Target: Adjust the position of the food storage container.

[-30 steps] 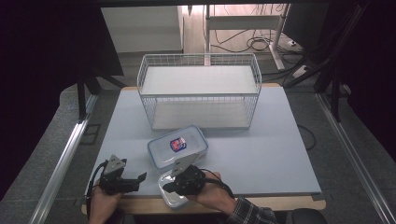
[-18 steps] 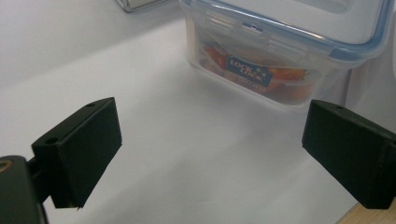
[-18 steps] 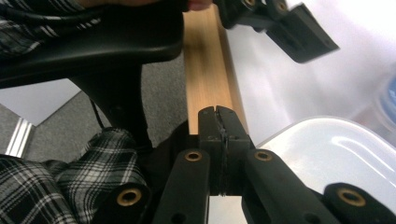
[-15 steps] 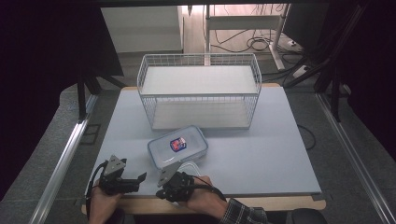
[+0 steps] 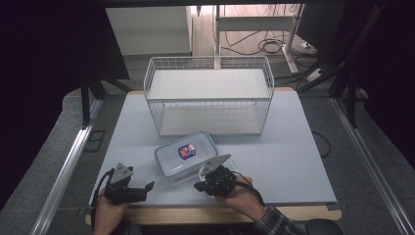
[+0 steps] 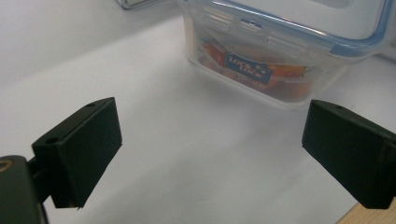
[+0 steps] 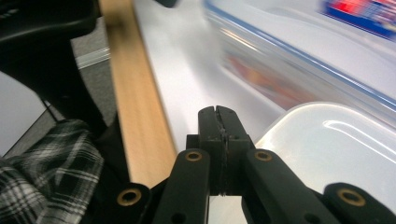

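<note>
Pale grey tabletop (image 5: 274, 147) carried a white wire basket (image 5: 210, 93) at the far side. My left gripper (image 5: 131, 188) sat wide open and empty, aimed at the clear lidded plastic container with blue rim (image 5: 186, 154), probably lining up. My right gripper (image 7: 218, 122) was pinched together on nothing, just beside it. Container stood near-centre, red-blue label on top.

Lidded container (image 5: 186, 155) between wire basket (image 5: 209, 95) and grippers.
</note>
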Available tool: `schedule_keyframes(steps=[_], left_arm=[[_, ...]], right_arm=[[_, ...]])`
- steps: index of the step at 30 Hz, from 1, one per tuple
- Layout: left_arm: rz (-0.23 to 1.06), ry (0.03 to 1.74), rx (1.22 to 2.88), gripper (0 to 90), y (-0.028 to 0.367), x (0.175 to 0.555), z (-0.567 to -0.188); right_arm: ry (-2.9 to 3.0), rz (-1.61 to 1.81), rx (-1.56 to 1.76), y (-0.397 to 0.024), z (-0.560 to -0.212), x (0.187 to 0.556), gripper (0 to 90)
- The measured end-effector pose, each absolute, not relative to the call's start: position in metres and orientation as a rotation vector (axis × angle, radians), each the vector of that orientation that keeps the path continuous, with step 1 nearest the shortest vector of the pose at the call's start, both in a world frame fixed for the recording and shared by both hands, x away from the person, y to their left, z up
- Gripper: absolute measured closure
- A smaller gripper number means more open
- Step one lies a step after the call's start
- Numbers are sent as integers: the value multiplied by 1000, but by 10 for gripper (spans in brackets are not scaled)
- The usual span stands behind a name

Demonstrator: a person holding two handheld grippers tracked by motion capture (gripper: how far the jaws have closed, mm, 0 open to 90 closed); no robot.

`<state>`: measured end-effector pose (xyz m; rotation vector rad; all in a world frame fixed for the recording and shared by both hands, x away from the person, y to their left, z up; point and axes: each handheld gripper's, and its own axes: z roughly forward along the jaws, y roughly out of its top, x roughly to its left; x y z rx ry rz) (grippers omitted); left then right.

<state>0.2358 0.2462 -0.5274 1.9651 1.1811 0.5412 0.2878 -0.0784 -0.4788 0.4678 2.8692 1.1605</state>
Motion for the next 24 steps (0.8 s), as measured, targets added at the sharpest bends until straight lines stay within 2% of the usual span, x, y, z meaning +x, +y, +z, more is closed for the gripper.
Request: schedule_keyframes(steps=[24], left_arm=[[533,1187,1979,50,246,236,-528]], right_arm=[[2585,1110,925,-200,-473,348,897]])
